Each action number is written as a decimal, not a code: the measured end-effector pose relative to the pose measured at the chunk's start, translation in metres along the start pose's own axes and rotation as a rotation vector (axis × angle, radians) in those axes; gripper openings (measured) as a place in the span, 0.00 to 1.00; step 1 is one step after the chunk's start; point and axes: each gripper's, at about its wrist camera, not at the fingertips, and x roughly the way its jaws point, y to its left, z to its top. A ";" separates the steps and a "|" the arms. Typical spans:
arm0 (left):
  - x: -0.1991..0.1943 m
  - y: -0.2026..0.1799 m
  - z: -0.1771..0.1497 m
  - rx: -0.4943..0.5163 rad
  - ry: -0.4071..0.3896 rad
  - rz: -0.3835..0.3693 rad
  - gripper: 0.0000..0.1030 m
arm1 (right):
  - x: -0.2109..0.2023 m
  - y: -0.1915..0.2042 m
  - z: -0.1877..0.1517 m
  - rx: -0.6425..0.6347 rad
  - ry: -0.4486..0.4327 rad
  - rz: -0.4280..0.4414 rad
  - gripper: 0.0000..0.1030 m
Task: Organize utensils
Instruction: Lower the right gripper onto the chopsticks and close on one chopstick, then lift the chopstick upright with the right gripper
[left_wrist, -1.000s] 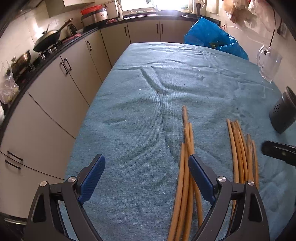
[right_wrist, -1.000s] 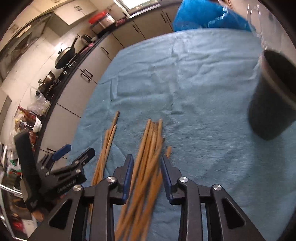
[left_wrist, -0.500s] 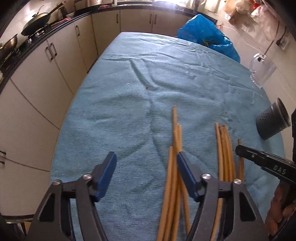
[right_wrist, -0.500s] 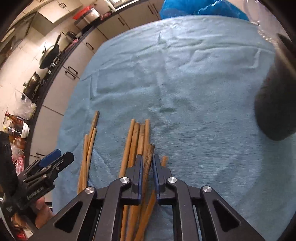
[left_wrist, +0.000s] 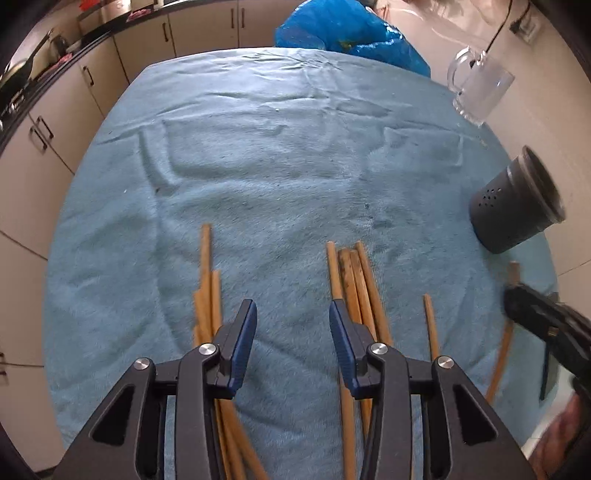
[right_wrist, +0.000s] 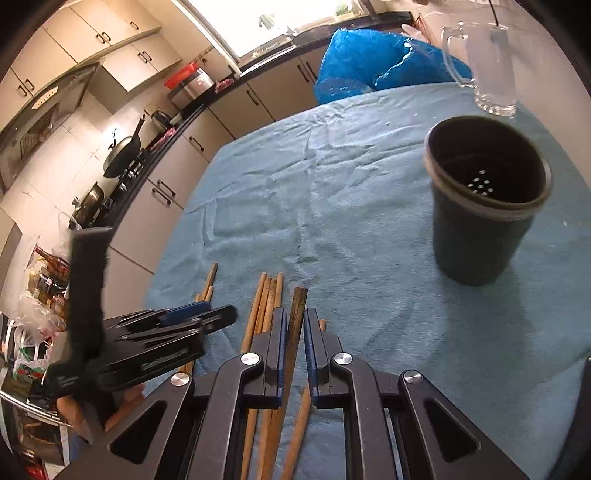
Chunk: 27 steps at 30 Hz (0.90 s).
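Wooden chopsticks lie in two bundles on the blue cloth (left_wrist: 295, 166): a left bundle (left_wrist: 207, 288) and a right bundle (left_wrist: 354, 277). My left gripper (left_wrist: 293, 314) points down over the gap between them. Its jaws are closing with only bare cloth between the pads, and each bundle runs under one finger. My right gripper (right_wrist: 295, 314) is shut on one dark-tipped chopstick (right_wrist: 298, 306), raised a little off the cloth and angled toward the black perforated holder (right_wrist: 480, 221). In the left wrist view the right gripper (left_wrist: 535, 317) shows at the right edge, near the holder (left_wrist: 517, 206).
A glass mug (left_wrist: 476, 85) stands behind the holder at the table's far right. A blue plastic bag (left_wrist: 347, 37) sits at the far edge. Kitchen cabinets (left_wrist: 44, 122) and a counter run along the left, past the table's edge. One loose chopstick (left_wrist: 430, 321) lies right of the bundles.
My left gripper moved right from over the left bundle to the gap between bundles, its jaws narrowing. My right gripper shut on one chopstick and lifted it; the holder now looms nearer.
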 end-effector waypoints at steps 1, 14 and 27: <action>0.002 -0.002 0.001 0.003 0.005 0.005 0.32 | -0.004 -0.002 -0.002 -0.003 -0.008 -0.002 0.10; 0.001 -0.017 0.006 0.037 0.002 0.033 0.28 | -0.009 -0.010 -0.001 -0.012 -0.030 -0.015 0.10; 0.018 -0.023 0.014 0.051 0.016 0.091 0.07 | -0.008 -0.007 0.000 -0.024 -0.031 -0.012 0.10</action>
